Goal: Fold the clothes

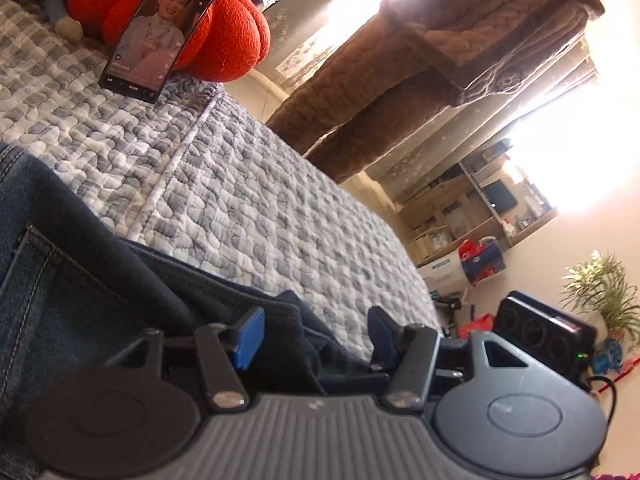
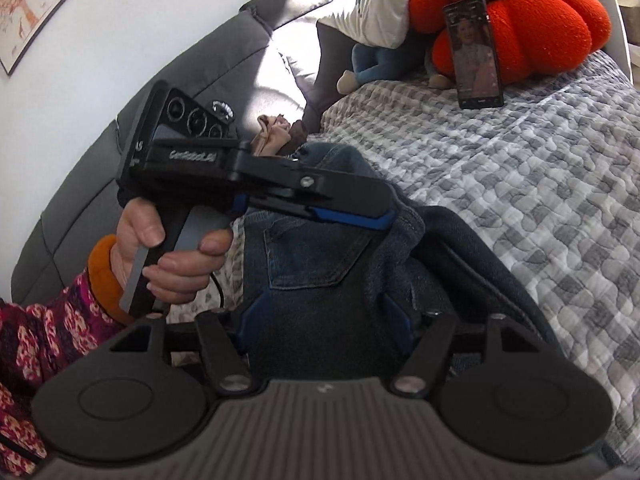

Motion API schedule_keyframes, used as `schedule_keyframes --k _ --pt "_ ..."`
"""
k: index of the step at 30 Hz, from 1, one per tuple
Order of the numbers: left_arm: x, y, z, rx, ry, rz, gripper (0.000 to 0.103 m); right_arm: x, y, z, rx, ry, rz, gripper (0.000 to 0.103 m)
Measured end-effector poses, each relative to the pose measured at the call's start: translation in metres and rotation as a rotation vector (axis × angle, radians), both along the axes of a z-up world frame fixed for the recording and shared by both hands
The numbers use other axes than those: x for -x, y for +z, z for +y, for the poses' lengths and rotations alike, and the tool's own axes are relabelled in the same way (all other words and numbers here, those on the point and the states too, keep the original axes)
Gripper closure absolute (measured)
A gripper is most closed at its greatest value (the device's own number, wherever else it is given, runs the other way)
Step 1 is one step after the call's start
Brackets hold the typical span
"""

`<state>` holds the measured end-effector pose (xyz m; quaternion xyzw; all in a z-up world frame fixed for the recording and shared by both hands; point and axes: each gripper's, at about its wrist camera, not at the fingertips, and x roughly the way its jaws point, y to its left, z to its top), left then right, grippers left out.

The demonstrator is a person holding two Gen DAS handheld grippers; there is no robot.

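L gripper (image 1: pixel 316 336): fingers (image 1: pixel 250 338) part-open w/ a fold of the dark denim jeans (image 1: pixel 80 264) bunched between them; whether the pads actually press the cloth cannot be told. R gripper (image 2: pixel 324 320): fingers (image 2: pixel 256 316) spread wide, jeans between them; firm grip not confirmable. In R view, L gripper seen from the side, its tips at the jeans' upper edge, held by a hand (image 2: pixel 168 256) w/ patterned sleeve (image 2: pixel 44 328). Jeans lie on the quilted bed (image 2: pixel 540 200). Phone (image 2: pixel 476 52) leans on the red cushion (image 2: pixel 536 28) at the far end. A person in brown quilted clothing (image 1: pixel 420 80) stands beside the bed.
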<state>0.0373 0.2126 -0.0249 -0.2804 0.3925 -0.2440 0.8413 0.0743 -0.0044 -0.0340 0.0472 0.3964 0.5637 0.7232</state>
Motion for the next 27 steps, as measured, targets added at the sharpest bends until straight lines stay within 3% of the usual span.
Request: schedule_keyframes --k 2,3,5,10,12,13,15,18,23,25,27 --pt "0.002 -0.002 -0.005 -0.085 0.008 -0.001 0.065 0.003 -0.004 0.006 0.030 0.011 -0.019 0.032" --pt "0.003 -0.004 -0.006 -0.132 0.013 -0.004 0.078 0.003 -0.007 0.006 0.036 0.010 -0.017 0.032" --pt "0.005 -0.009 -0.006 -0.166 0.009 -0.010 0.079 -0.003 -0.009 0.002 0.020 -0.005 0.017 0.032" --pt "0.012 -0.011 0.008 -0.116 0.023 -0.033 0.078 -0.019 -0.006 -0.014 -0.045 -0.088 0.085 0.032" --pt "0.017 -0.012 0.011 -0.123 0.015 -0.042 0.077 -0.030 -0.010 -0.020 -0.080 -0.133 0.151 0.031" --pt "0.020 -0.012 0.012 -0.141 0.013 -0.041 0.065 -0.037 -0.013 -0.022 -0.094 -0.160 0.190 0.031" --pt "0.027 -0.013 0.014 -0.174 -0.002 -0.050 0.055 -0.050 -0.019 -0.025 -0.115 -0.213 0.251 0.026" --pt "0.041 -0.017 0.017 -0.209 -0.047 -0.087 0.054 -0.070 -0.029 -0.023 -0.138 -0.259 0.363 0.024" --pt "0.055 -0.021 0.026 -0.187 -0.061 -0.113 0.054 -0.097 -0.039 0.000 -0.177 -0.273 0.520 0.024" --pt "0.058 -0.022 0.030 -0.173 -0.059 -0.118 0.055 -0.104 -0.036 0.002 -0.201 -0.321 0.537 0.029" --pt "0.063 -0.023 0.033 -0.164 -0.060 -0.125 0.055 -0.108 -0.035 0.000 -0.201 -0.370 0.541 0.050"
